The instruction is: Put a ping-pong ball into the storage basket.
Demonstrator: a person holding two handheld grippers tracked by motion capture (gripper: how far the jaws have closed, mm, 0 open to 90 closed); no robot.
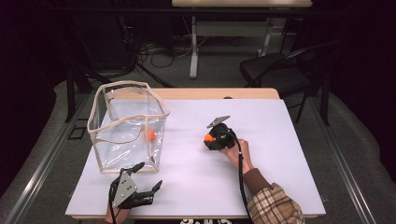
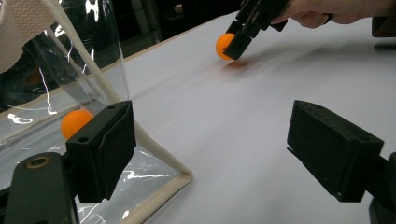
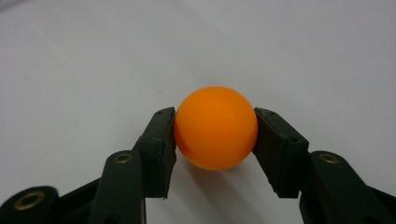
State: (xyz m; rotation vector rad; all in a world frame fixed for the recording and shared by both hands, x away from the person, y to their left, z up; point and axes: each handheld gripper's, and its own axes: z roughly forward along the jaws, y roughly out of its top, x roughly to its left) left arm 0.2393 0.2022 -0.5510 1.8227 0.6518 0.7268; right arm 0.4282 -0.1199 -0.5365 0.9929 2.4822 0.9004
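Observation:
An orange ball [image 3: 215, 127] rests on the white table sheet, and my right gripper [image 3: 215, 140] is shut on it, both pads pressed against its sides. The high view has that ball [image 1: 209, 137] at the table's middle, under my right gripper [image 1: 212, 140]. From the left gripper view the same ball [image 2: 224, 45] lies far off, clamped by the right gripper [image 2: 233, 44]. A second orange ball [image 1: 150, 135] lies inside the clear bag [image 1: 127, 126]; it is also visible behind the film [image 2: 74, 122]. My left gripper [image 1: 148, 176] stands open at the front left, beside the bag's near corner, nothing between its jaws [image 2: 210, 154].
The clear bag with a beige fabric rim [image 1: 159, 100] stands upright at the table's left. The white sheet [image 1: 280, 140] covers the table; its front edge runs just below my left gripper. A dark chair [image 1: 275, 70] stands beyond the table's far right corner.

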